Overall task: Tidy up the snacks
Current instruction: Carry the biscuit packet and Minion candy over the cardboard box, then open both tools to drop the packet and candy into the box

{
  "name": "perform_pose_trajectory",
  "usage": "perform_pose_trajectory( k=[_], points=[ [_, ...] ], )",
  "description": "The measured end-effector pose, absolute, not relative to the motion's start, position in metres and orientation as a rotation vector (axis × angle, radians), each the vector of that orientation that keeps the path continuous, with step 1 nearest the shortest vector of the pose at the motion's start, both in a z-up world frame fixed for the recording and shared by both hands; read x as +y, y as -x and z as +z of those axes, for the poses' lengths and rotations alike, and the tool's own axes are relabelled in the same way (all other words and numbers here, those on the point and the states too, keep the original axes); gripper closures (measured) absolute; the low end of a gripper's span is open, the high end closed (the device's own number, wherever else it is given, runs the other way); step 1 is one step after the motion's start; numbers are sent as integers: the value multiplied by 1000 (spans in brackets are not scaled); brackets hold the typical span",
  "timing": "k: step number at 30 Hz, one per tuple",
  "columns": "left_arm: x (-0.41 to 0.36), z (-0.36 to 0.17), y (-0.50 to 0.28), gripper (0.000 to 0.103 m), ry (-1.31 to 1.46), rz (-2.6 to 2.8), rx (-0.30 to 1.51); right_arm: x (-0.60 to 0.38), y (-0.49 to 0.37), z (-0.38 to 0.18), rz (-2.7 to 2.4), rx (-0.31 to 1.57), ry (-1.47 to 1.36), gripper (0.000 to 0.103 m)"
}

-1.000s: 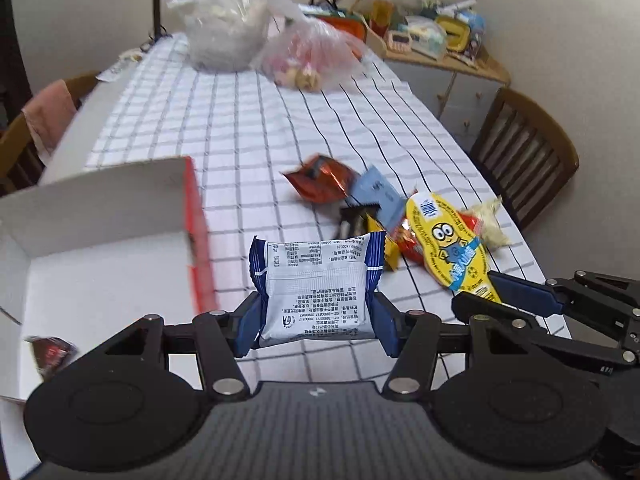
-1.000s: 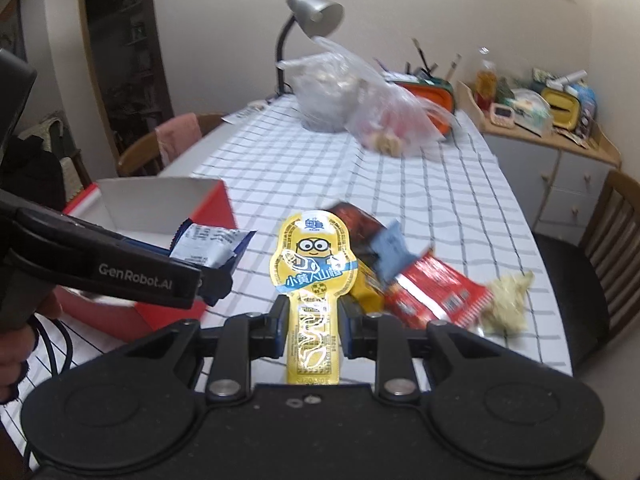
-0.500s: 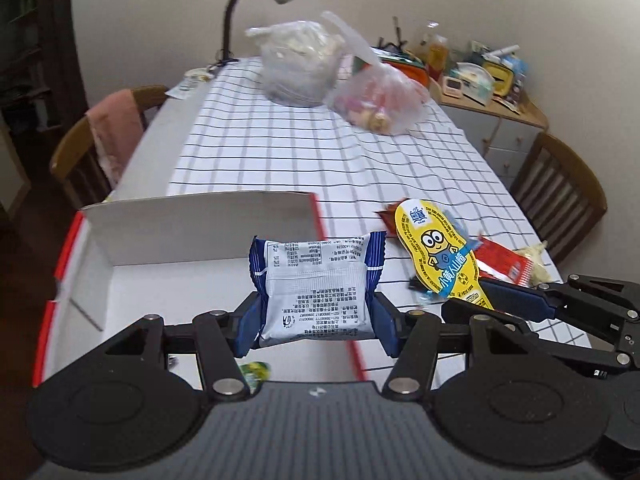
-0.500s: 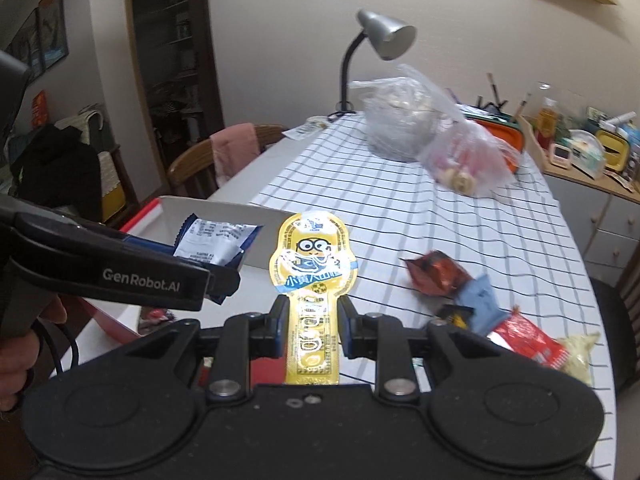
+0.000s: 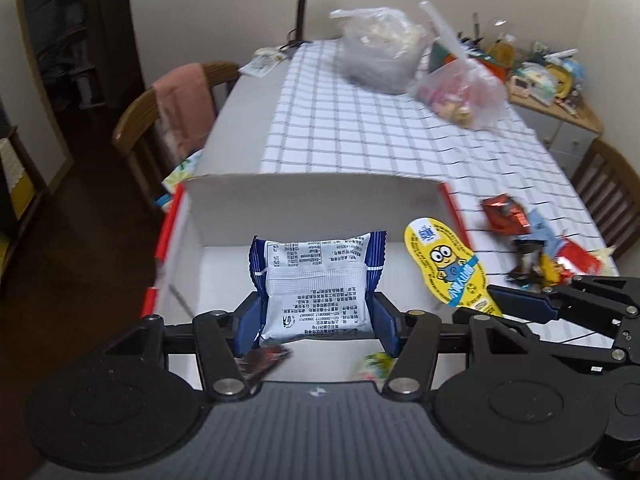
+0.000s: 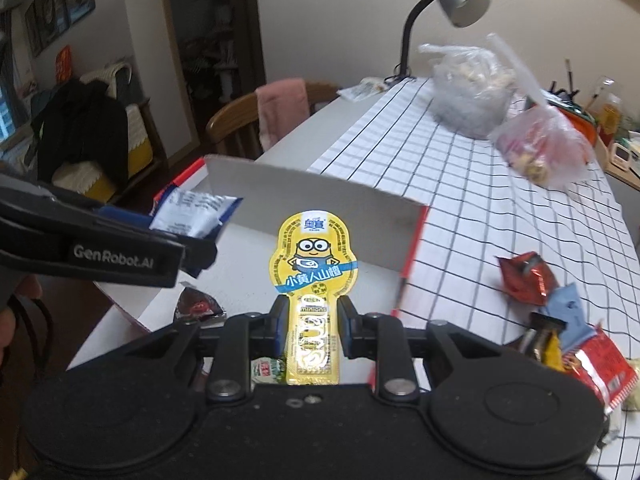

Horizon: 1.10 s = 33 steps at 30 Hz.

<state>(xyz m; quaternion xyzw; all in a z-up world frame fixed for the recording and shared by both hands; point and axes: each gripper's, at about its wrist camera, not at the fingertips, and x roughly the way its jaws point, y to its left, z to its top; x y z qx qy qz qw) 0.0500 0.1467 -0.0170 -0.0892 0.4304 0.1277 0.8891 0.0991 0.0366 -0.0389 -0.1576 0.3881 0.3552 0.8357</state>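
Both grippers have swung across from the loose snacks on the checked cloth to hang over the white box (image 5: 312,208), whose red-edged wall now stands straight ahead of them. The left gripper (image 5: 316,316) has its jaws partly spread and clamped on the sides of a blue and white packet (image 5: 316,280), which stands upright between the blue pads with its printed back to the camera. The right gripper (image 6: 312,328), just to the right of the left one, is pressed nearly together on the narrow stem of a yellow cartoon snack (image 6: 312,264), the round head sticking up beyond the fingertips. Both point steeply down into the box. Below the jaws, on the box floor, lie a dark red wrapped sweet (image 6: 198,306) and a small green and white packet (image 6: 266,372). The remaining snack pile (image 6: 560,320) lies well off to the right.
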Motion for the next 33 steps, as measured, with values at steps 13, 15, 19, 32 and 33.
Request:
perform_pose_trajectory(
  k=[13,15,19,32,33],
  points=[
    [195,-70,-76,45,151,313,1051,84,-111,-87,759,933,466,80],
    [196,-78,-79,45,135,313,1072,87,-114,-92,756,952,473,80],
    [195,-88,-85,45,115,308,1099,91,-119,-101,758,985,483,80],
    [184,-105,-94,45,34,271,1165,100,-118,-111,768,1018,525,80],
    [184,-106,-94,44,36,270,1169,99,-118,-111,766,1017,525,80]
  ],
)
